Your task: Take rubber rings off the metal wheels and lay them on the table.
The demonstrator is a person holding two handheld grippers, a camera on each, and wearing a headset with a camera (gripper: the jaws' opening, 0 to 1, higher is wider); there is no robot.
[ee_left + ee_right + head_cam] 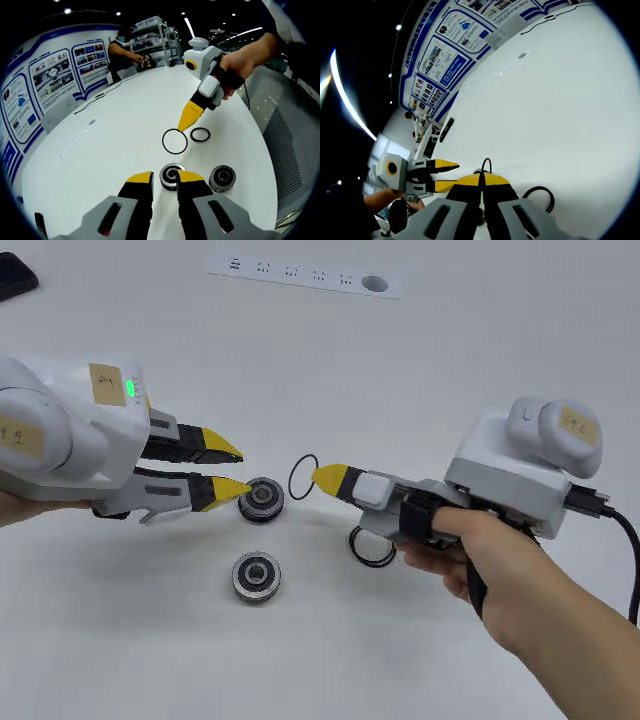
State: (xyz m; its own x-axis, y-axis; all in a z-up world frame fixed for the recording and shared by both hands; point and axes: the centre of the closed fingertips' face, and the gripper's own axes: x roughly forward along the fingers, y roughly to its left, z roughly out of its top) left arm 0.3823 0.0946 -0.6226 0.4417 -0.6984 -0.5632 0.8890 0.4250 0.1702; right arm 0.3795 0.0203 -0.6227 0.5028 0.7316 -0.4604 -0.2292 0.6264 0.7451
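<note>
Your right gripper (330, 478) pinches a thin rubber ring (303, 477) over the middle of the table (450, 370). Your left gripper (230, 469) has its jaws narrowly parted, one tip just beside a metal wheel (262, 498). A second wheel (257, 576) and a loose ring (372, 547) lie nearer your edge

Your right gripper (323, 477) covers the far arc of the loose rubber ring (370, 563) lying beneath it. In the right gripper view, its pressed-together jaws hide the lower part of the thin rubber ring (486, 160) pinched between them. One fingertip of your left gripper (164, 176) overlaps the nearest metal wheel (171, 172). The paper labels (107, 383) on both tools are too small to read.
</note>
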